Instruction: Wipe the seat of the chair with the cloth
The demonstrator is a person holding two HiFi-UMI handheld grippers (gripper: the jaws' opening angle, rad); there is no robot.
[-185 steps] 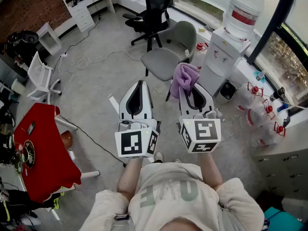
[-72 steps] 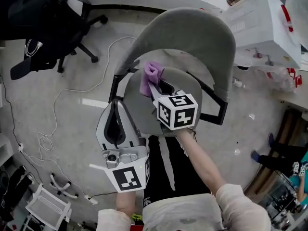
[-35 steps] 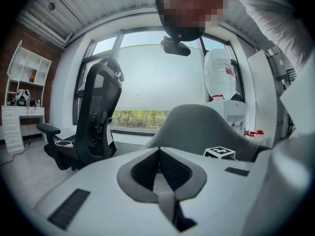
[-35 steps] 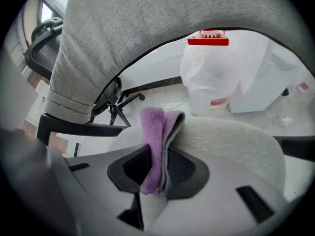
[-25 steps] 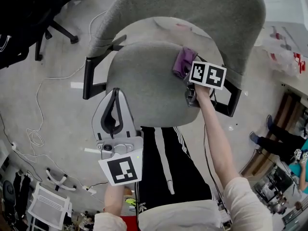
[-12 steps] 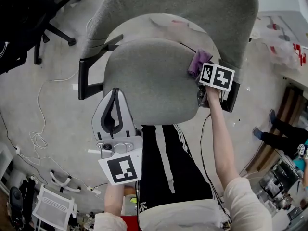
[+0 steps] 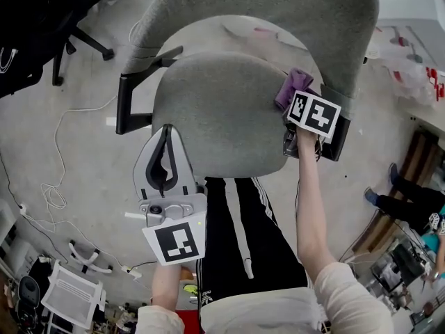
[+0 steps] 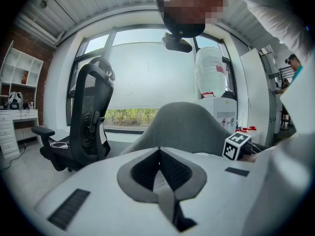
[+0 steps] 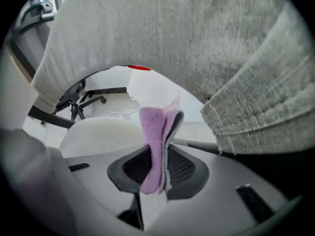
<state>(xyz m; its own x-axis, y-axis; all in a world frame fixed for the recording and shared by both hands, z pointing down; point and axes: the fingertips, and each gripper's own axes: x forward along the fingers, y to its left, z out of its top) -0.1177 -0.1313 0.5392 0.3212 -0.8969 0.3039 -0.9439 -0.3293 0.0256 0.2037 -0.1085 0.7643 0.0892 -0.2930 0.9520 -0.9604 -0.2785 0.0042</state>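
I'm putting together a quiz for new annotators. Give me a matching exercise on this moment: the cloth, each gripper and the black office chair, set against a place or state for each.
Things:
1. purple cloth
2. left gripper
3. right gripper
4. black office chair

Places or states:
A. jaws together, nothing between them
B. at the rear right corner of the grey seat
C. shut on the cloth
D. at the head view's upper left, apart from the seat

Pairs: 1-B, 2-A, 3-C, 4-D
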